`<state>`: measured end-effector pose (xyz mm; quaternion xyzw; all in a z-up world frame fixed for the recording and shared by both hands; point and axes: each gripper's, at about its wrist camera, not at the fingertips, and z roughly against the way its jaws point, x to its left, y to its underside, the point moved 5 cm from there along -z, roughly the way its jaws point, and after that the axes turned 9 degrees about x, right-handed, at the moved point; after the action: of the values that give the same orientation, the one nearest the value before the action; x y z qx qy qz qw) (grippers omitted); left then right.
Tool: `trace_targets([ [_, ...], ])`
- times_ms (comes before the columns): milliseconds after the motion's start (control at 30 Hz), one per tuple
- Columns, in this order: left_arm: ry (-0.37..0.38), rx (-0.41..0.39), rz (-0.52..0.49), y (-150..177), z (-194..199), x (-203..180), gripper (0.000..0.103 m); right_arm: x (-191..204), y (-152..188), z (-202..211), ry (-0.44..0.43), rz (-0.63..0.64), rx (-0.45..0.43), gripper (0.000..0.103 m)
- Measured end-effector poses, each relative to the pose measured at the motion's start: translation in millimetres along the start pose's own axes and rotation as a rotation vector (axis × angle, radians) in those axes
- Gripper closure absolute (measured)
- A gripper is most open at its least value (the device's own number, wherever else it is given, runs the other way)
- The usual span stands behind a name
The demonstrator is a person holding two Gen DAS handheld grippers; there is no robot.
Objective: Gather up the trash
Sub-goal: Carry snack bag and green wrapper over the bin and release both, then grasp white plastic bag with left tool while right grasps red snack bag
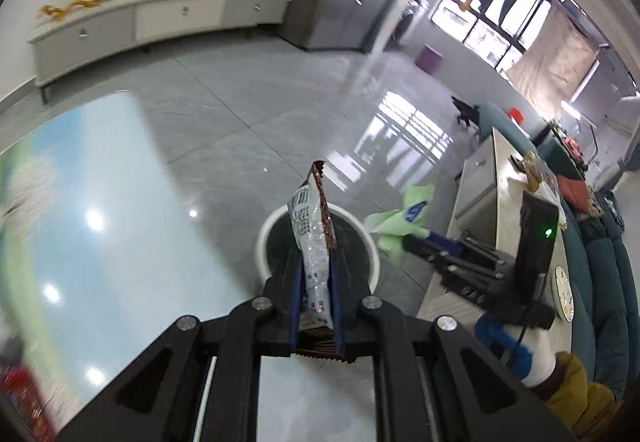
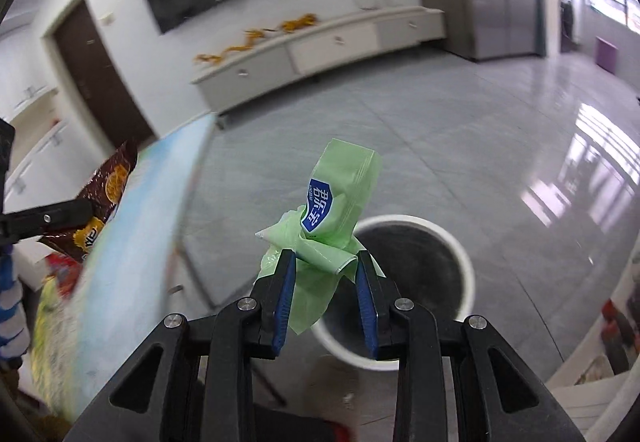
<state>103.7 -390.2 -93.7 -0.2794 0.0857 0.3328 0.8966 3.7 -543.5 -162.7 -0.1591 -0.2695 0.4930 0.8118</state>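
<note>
My left gripper (image 1: pixel 318 258) is shut on a silver and brown snack wrapper (image 1: pixel 314 226), which stands upright between the blue pads. It hangs right over a white round bin (image 1: pixel 264 238) with a dark inside, standing on the floor. My right gripper (image 2: pixel 325 256) is shut on a crumpled green packet (image 2: pixel 340 202) with a blue label, just left of the bin (image 2: pixel 460 254). In the left wrist view the green packet (image 1: pixel 400 222) sits at the bin's right rim with the right gripper (image 1: pixel 412 244) behind it. In the right wrist view the brown wrapper (image 2: pixel 104 194) shows at the far left.
A table with a blue and green printed top (image 1: pixel 100 182) stands left of the bin, its edge (image 2: pixel 140 222) close by. A pale side cabinet (image 1: pixel 480 182) and a teal sofa (image 1: pixel 600 262) stand to the right. A long low cabinet (image 1: pixel 160 18) lines the far wall across glossy tiles.
</note>
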Motion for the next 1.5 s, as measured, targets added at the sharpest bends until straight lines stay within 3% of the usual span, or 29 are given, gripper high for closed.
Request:
trace_targets([
  [167, 0.032, 0.048, 0.012, -33.6, -57.1, -20.0, 0.086, -30.1, -12.9, -37.4, 0.031, -0.04, 0.043, 0.072],
  [233, 0.047, 0.053, 0.037, -45.4, -77.4, -21.3, 0.079, -39.1, -16.5, -51.6, 0.046, -0.058, 0.058, 0.067],
  [300, 0.075, 0.068, 0.07, -52.1, -92.8, -21.2, 0.062, -48.7, -17.5, -61.7, 0.056, -0.077, 0.068, 0.065],
  [333, 0.084, 0.068, 0.079, -53.7, -97.1, -20.9, 0.058, -53.7, -14.4, -63.8, 0.062, -0.089, 0.077, 0.063],
  [467, 0.107, 0.07, 0.094, -50.5, -100.4, -21.4, 0.055, -69.8, -3.4, -61.9, 0.079, -0.129, 0.082, 0.061],
  [700, 0.005, 0.001, 0.011, -24.6, -56.5, -26.5, 0.055, -65.8, -0.7, -35.1, 0.062, -0.129, 0.029, 0.061],
  [867, -0.073, -0.057, -0.016, 5.3, -8.1, -13.7, 0.055, -29.5, -7.6, 0.6, 0.026, -0.065, -0.035, 0.061],
  [1033, -0.144, -0.113, 0.006, 50.6, 47.8, 23.2, 0.055, 23.9, -10.9, 40.2, -0.02, 0.045, -0.098, 0.061],
  [1200, -0.224, -0.158, 0.105, 112.8, 97.3, 83.8, 0.055, 77.0, -13.0, 65.7, -0.054, 0.153, -0.132, 0.061],
  [1500, -0.35, -0.225, 0.411, 229.4, 168.6, 207.7, 0.055, 171.4, -7.7, 75.1, -0.163, 0.325, -0.111, 0.059],
])
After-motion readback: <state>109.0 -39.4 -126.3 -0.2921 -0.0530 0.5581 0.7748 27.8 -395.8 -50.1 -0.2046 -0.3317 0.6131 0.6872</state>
